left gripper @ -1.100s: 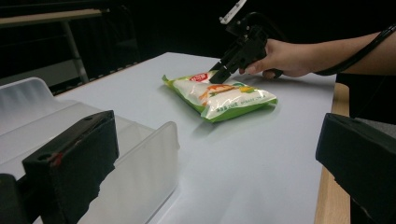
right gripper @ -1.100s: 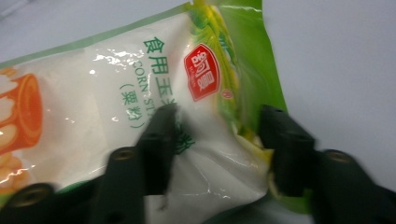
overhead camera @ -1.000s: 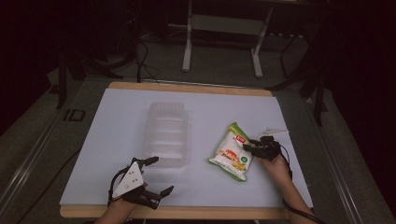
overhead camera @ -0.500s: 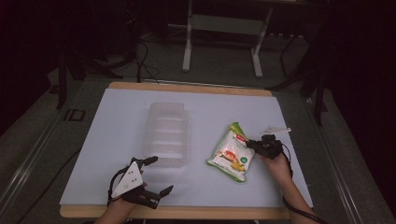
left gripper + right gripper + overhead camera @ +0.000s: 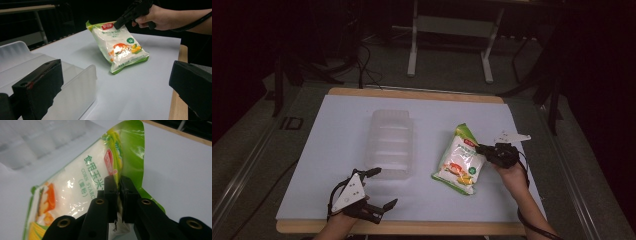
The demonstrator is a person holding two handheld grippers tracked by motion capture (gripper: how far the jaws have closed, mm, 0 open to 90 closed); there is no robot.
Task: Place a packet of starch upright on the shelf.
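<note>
Looking down from the high view, I see my right tongs clamped on the right edge of the corn starch bag, which lies right of centre on the white worktop. In the right gripper view the two black jaws are nearly together with the bag's side seam pinched between them, just below the green top corner; the bag's white front with its green print and red logo runs off to the left of the jaws. In the left gripper view the bag sits tilted, its upper end raised off the sheet under the right tongs while its lower green edge rests on the worktop. The right hand wraps the handle there, and a black cable trails back along the forearm.

My left tongs hang over the near left part of the worktop, jaws spread wide and holding nothing. One jaw lies close to the near end of the clear plastic tray, which stands left of the bag and apart from it. In the left gripper view the tray's near corner sits just beside the left-hand jaw.
</note>
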